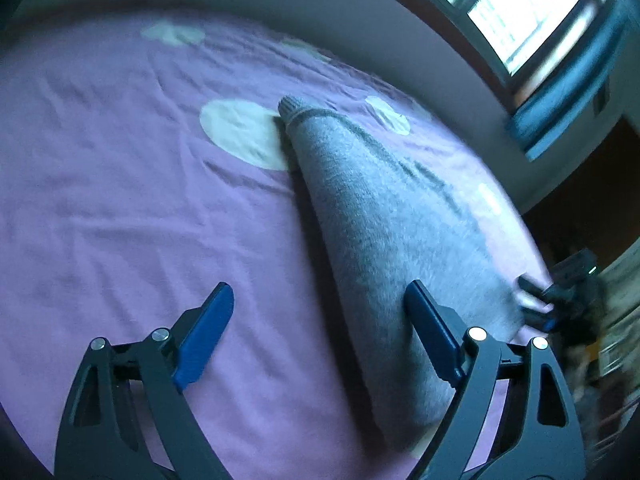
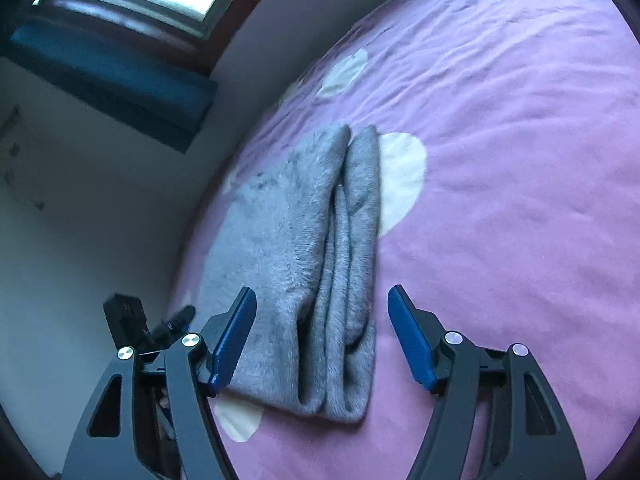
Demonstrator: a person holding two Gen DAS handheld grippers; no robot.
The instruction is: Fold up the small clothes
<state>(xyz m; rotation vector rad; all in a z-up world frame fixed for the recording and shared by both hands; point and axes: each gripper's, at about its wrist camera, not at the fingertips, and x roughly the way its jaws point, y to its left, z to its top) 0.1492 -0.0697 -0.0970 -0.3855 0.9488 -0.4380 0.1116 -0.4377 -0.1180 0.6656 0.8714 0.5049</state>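
So the whole thing happens on a bed [image 2: 520,160] with a purple sheet with pale dots, which makes sense: big soft flat surface, nothing to snag on. There's a window [image 1: 532,12] off to the side throwing the only real light, and a wall close along the far edge of the bed.

The garment [image 2: 304,240] is a fuzzy grey knit, lying near that wall-side edge. It looks already folded lengthwise into a long narrow strip, with layers stacked along one side, so I'd guess at least one fold is done and maybe a crosswise one is left.

The right gripper [image 2: 322,336] sits right over the near end of the strip, jaws apart and straddling it, with neither pad pressing on the cloth. Reads to me like it's let go so the fold can settle flat.

The left gripper [image 1: 320,332] is spread wide and empty too. One finger [image 1: 434,332] hangs over the grey knit, the other over bare sheet. From there you can also spot the right gripper [image 1: 536,300] poking in at the edge of the cloth, a bit blurry.
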